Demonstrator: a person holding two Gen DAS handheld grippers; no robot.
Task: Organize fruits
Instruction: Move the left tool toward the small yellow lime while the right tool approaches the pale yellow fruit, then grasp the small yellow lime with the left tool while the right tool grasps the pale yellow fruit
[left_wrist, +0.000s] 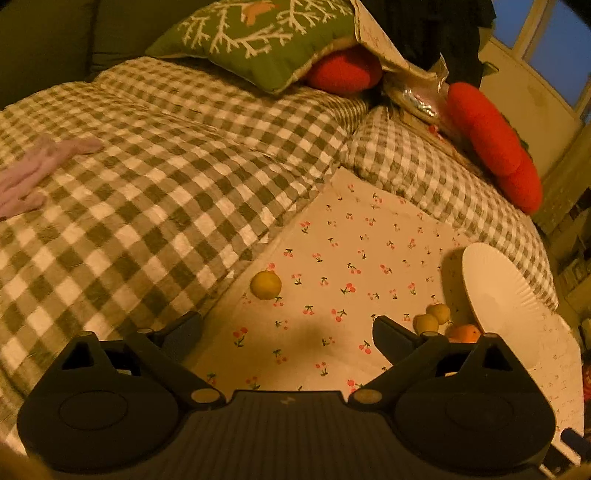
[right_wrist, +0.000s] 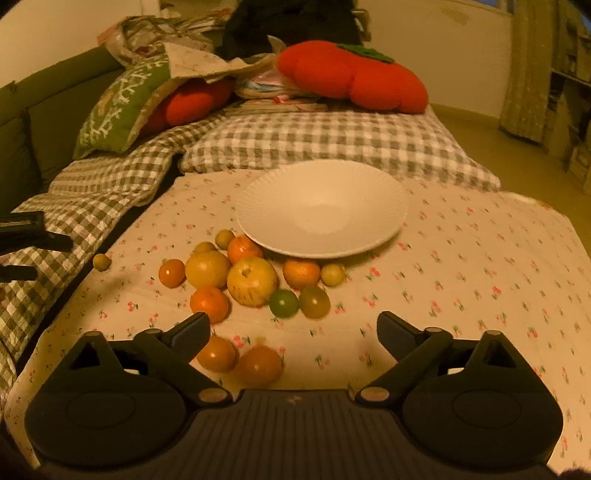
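On the cherry-print cloth (right_wrist: 461, 280) a heap of fruit lies just in front of a white plate (right_wrist: 321, 206). The heap includes a big yellow apple (right_wrist: 252, 280), oranges (right_wrist: 209, 304), a green lime (right_wrist: 283, 302) and tomatoes (right_wrist: 171, 272). My right gripper (right_wrist: 293, 321) hovers open before the heap, and two reddish fruits (right_wrist: 260, 363) lie under its left finger. One small yellow fruit (left_wrist: 266, 284) sits alone near the blanket's edge, ahead of my open left gripper (left_wrist: 288, 328). The plate (left_wrist: 502, 302) shows at the right in the left wrist view.
A green-and-white checked blanket (left_wrist: 147, 177) covers the bed to the left and behind. A green cushion (right_wrist: 122, 107), red plush cushions (right_wrist: 351, 77) and a pink cloth (left_wrist: 33, 173) lie on it. Shelves and a curtain (right_wrist: 528, 74) stand at the right.
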